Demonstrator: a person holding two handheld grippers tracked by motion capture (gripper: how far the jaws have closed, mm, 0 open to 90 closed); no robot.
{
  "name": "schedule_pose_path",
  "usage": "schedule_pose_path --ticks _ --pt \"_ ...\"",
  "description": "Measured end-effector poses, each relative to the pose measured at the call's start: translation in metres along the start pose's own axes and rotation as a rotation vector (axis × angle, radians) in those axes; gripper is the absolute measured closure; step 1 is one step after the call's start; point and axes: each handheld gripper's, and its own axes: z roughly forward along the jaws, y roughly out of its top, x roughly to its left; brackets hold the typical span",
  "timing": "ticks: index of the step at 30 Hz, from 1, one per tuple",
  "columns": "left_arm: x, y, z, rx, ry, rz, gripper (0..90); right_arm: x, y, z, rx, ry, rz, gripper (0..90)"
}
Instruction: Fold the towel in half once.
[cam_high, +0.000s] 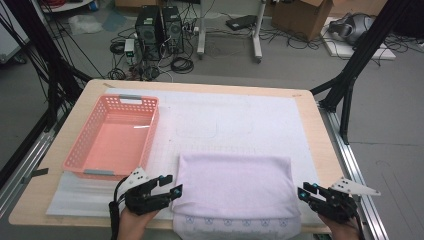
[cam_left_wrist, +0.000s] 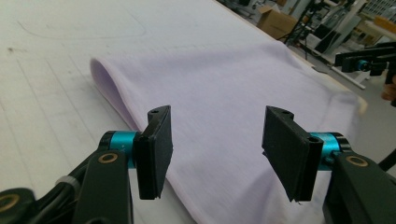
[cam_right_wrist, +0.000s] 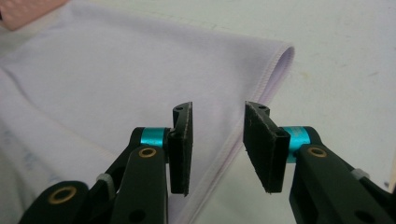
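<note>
the folded lilac cloth (cam_high: 235, 186) lies flat on the white table cover (cam_high: 240, 120). the left gripper (cam_high: 172, 189) and the right gripper (cam_high: 304, 191) flank it, jaws apart, gripping nothing.

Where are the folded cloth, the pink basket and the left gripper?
folded cloth (cam_high: 235, 182), high view, middle of its top.
pink basket (cam_high: 75, 148), high view, left wall.
left gripper (cam_high: 169, 184), high view, between its jaw tips.

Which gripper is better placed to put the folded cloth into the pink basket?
Left, probably. The left gripper is open at the cloth's left edge, on the basket's side. The right gripper is at the far edge.
</note>
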Motion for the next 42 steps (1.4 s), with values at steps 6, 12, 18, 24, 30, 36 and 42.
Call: schedule_pose_path --ticks 6,12,18,24,30,36,42 --pt "0.011 0.007 0.017 0.021 0.033 -0.002 51.5 -0.009 0.007 0.015 0.033 -0.004 -0.015 67.9" --pt "0.020 0.014 0.032 0.037 0.075 -0.015 61.8 -0.018 0.010 0.020 0.047 0.000 -0.024 78.5" --pt "0.029 0.028 0.050 0.066 0.124 -0.018 59.1 -0.021 0.019 0.029 0.062 -0.011 -0.052 80.5" --pt "0.040 0.032 0.066 0.117 0.173 -0.037 46.1 -0.031 0.033 0.060 0.094 -0.099 0.011 49.4" --pt "0.052 0.028 0.075 0.173 0.217 -0.066 43.2 -0.030 0.043 0.089 0.174 -0.129 -0.019 49.3" --pt "0.048 0.027 0.078 0.188 0.197 -0.033 49.4 -0.028 0.043 0.092 0.194 -0.110 -0.017 67.1" --pt "0.038 0.028 0.083 0.237 0.214 0.016 80.5 -0.025 0.042 0.092 0.191 -0.062 -0.002 84.7"
